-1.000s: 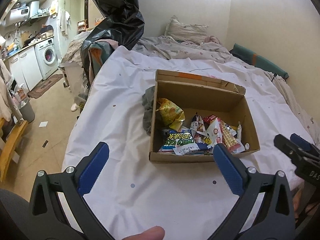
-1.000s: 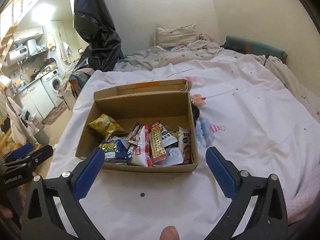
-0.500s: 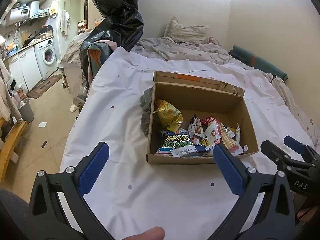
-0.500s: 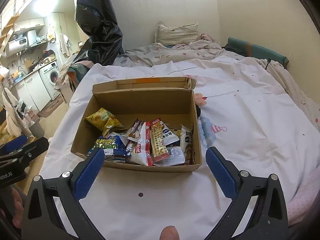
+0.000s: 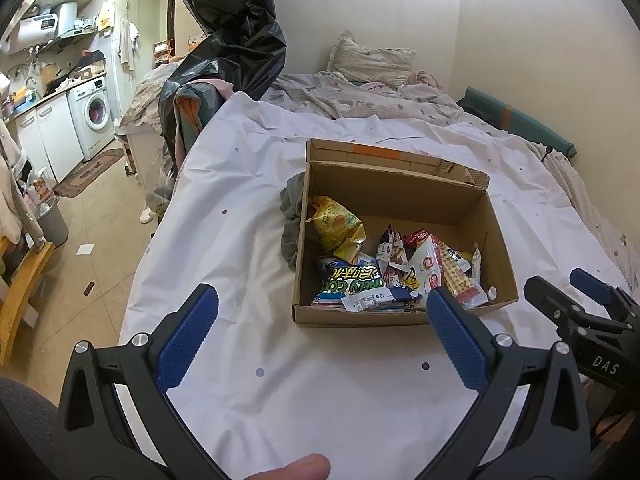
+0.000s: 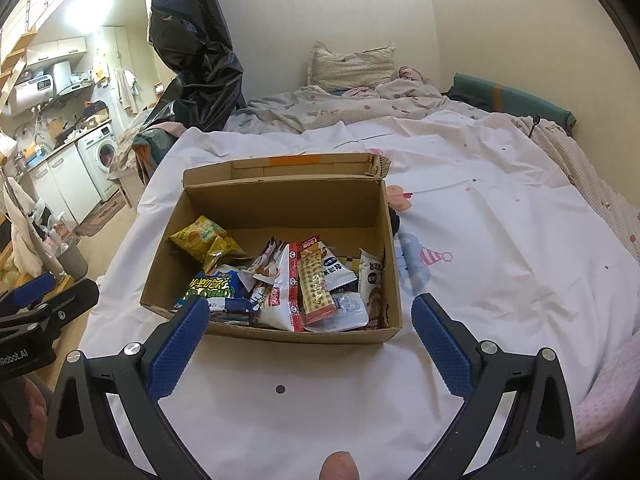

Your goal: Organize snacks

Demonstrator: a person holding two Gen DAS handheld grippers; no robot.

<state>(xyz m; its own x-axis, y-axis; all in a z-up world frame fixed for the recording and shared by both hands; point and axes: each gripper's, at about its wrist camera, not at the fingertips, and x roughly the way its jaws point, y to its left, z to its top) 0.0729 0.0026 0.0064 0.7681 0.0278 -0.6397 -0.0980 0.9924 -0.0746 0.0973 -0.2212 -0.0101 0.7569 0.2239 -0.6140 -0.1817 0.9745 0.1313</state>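
Both the left gripper (image 5: 322, 312) and right gripper (image 6: 310, 314) are hovering with fingers spread empty, the open brown cardboard box (image 6: 280, 330) of mixed foil snack packets (image 6: 288, 280) lying just ahead, nearer the right.

Readable lettering is sparse. "DAS" in pale capitals on the black body of the right gripper (image 5: 576, 300), seen at the right edge of the left wrist view. "Robot.AI", its start cut off by the frame edge, on the black body of the left gripper (image 6: 48, 294) in the right wrist view. "FOOD" in white on the red top strip of a red-edged snack packet (image 6: 314, 276) inside the cardboard box (image 6: 276, 330). A green and blue snack bag (image 5: 352, 284) carries large yellow block lettering, upside down, not legible with certainty. Small print on the other wrappers too blurred to read.
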